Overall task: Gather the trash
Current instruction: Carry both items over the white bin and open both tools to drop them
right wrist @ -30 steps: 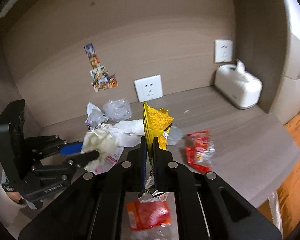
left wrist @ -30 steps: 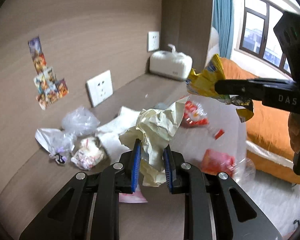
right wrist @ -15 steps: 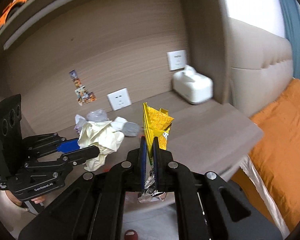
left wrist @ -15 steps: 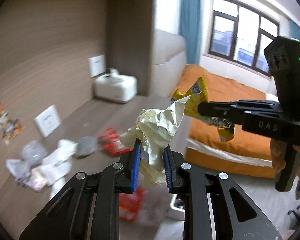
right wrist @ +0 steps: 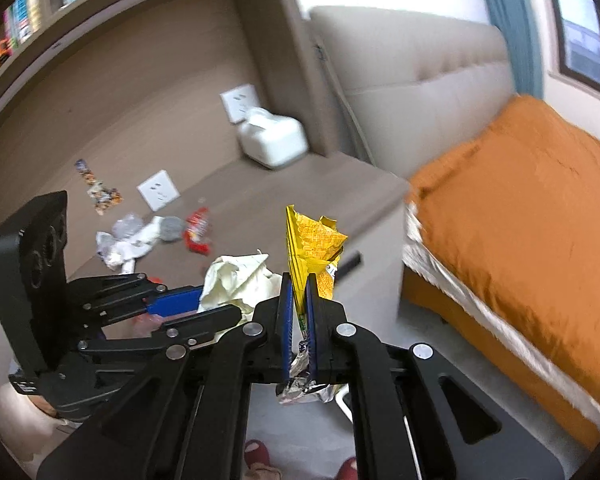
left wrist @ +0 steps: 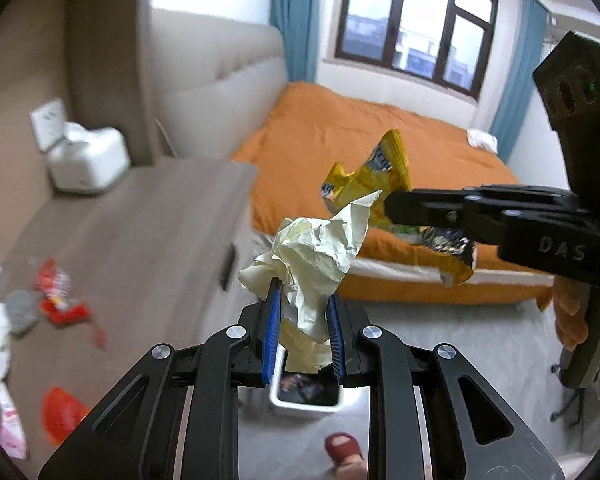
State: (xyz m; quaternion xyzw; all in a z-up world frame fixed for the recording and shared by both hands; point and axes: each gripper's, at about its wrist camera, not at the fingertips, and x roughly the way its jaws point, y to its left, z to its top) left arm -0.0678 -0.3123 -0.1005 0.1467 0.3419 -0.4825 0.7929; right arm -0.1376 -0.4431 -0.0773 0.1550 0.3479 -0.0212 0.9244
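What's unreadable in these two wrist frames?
- Bin, left wrist: mostly hidden by left gripper and crumpled paper; contents unclear.
- Shelf litter, left wrist: motion-blurred.
- Yellow wrapper print, right wrist: too small.
- Bin, right wrist: only a rim sliver.

Both grippers have swung away from the tabletop (left wrist: 148, 216), carrying the paper (left wrist: 312, 256) and wrapper (right wrist: 312, 248) out over the floor. A white bin (left wrist: 304, 396) now lies below the left gripper (left wrist: 302, 328).
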